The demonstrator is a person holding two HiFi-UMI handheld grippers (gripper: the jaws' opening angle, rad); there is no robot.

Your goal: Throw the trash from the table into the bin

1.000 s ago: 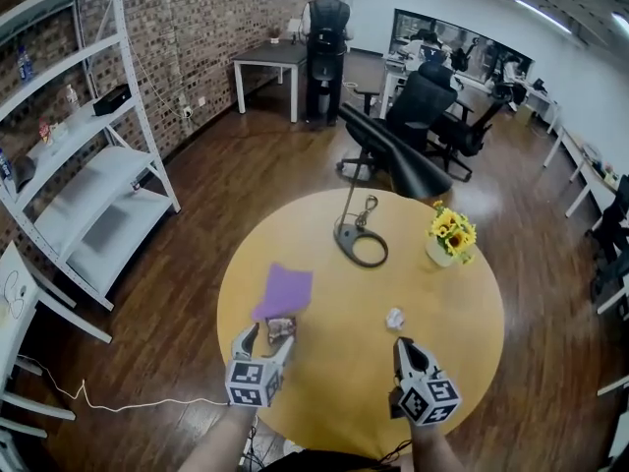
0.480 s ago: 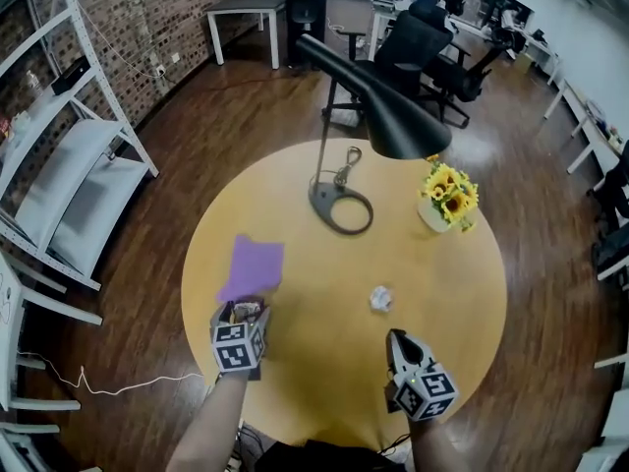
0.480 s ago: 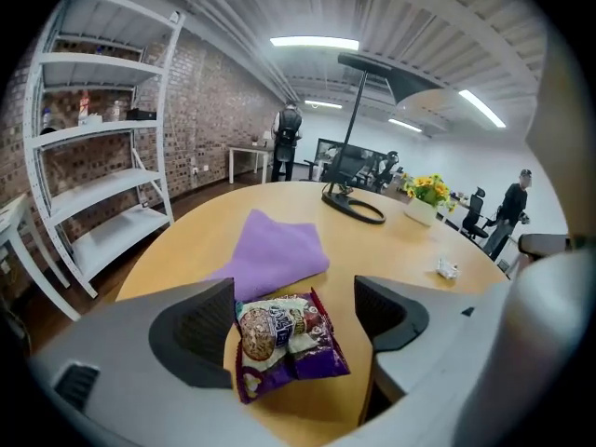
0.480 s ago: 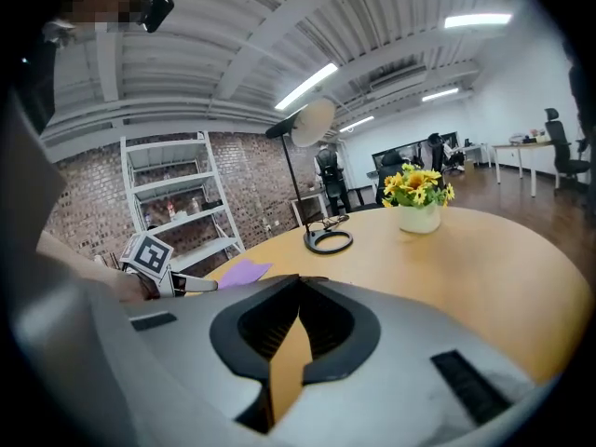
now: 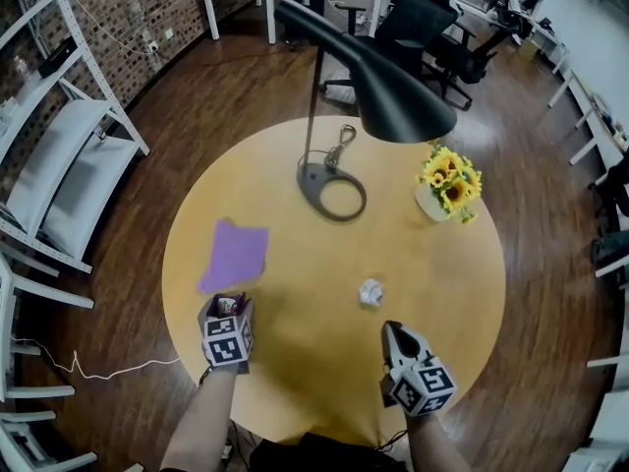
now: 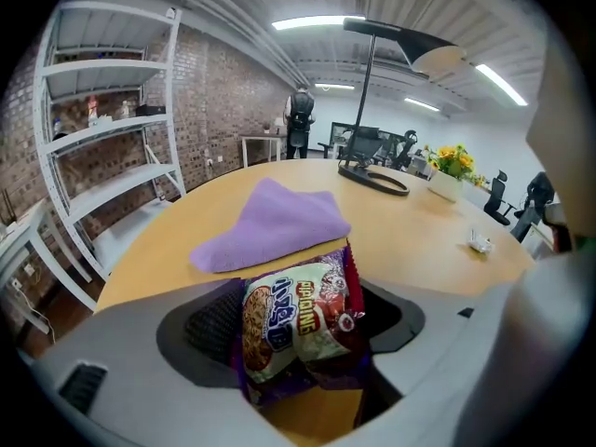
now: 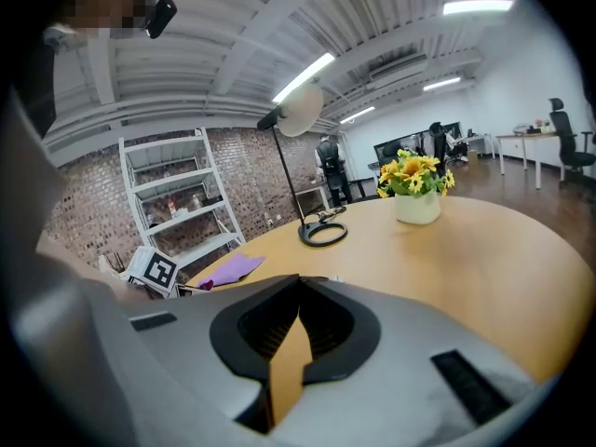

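L gripper (image 5: 227,309) clamped on snack packet (image 6: 298,322), over table (image 5: 314,382) edge just beside purple cloth (image 5: 234,255). R gripper (image 5: 393,330) jaws together, nothing btwn; paper ball (image 5: 370,291) on table near its tips

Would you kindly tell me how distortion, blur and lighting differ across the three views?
Head view: fisheye bows the white shelving; evenly lit, sharp. Left gripper view: dark vignetted corners; the snack packet is crisp, the right edge a pale blur. Right gripper view: ceiling strip lights blow out; the near foreground is soft.
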